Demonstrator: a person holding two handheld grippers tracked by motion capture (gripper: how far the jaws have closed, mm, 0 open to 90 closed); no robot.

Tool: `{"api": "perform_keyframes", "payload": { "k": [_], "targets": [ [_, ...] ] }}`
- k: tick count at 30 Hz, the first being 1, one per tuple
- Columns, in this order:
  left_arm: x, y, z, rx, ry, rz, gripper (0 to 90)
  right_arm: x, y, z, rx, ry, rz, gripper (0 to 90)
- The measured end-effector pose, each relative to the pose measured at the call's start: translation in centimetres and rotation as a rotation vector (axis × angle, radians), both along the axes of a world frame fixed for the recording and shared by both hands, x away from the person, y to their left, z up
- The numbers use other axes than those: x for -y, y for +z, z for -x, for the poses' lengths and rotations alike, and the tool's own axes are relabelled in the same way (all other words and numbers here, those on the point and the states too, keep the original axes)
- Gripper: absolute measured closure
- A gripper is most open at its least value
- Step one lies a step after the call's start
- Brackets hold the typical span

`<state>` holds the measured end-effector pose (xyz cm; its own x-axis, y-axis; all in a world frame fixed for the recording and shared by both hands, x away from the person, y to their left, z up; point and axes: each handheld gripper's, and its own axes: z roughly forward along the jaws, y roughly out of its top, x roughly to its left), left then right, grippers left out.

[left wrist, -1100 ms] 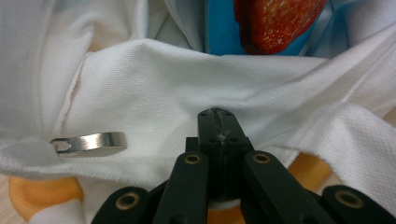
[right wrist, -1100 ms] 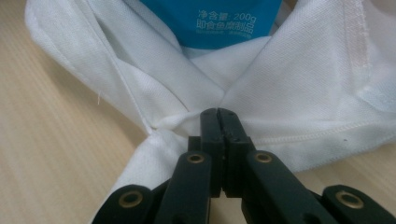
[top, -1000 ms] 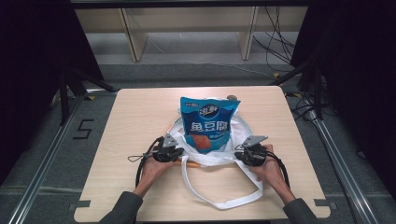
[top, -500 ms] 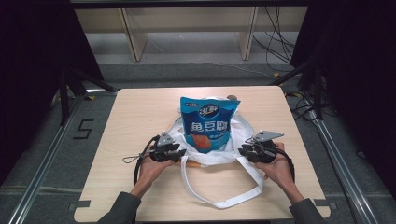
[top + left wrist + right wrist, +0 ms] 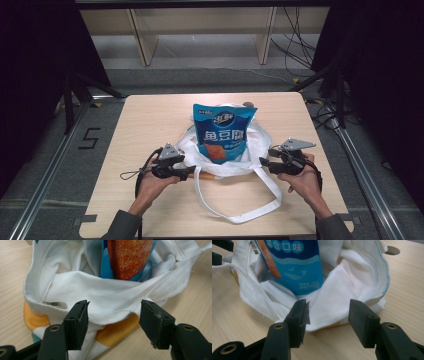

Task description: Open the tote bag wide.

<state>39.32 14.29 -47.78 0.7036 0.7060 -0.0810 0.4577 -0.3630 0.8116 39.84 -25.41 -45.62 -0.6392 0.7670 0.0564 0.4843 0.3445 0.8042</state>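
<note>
High view: blue snack packet stands upright in the white tote bag mid-table. Left claw and right claw, each just beside the bag's rim, have just been opening, cloth released between the jaws. Risk now: slack cloth sags and that tall packet topples out.

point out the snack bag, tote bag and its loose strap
snack bag (image 5: 223,131), high view, blue front panel.
tote bag (image 5: 105,293), left gripper view, white folded rim.
strap (image 5: 272,192), high view, right side of loop.
</note>
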Motion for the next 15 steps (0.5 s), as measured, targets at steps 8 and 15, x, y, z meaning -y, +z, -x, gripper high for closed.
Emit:
{"api": "perform_keyframes", "payload": {
  "k": [8,15],
  "targets": [
    [-0.8,0.3,1.6,0.008,0.038,0.044,28.1,0.4,0.3,0.6,-0.001,-0.018,0.0,44.5],
    [-1.7,-0.1,2.4,0.002,0.045,0.082,16.9,0.5,0.1,0.6,-0.023,-0.013,0.003,42.3]
  ]
}}
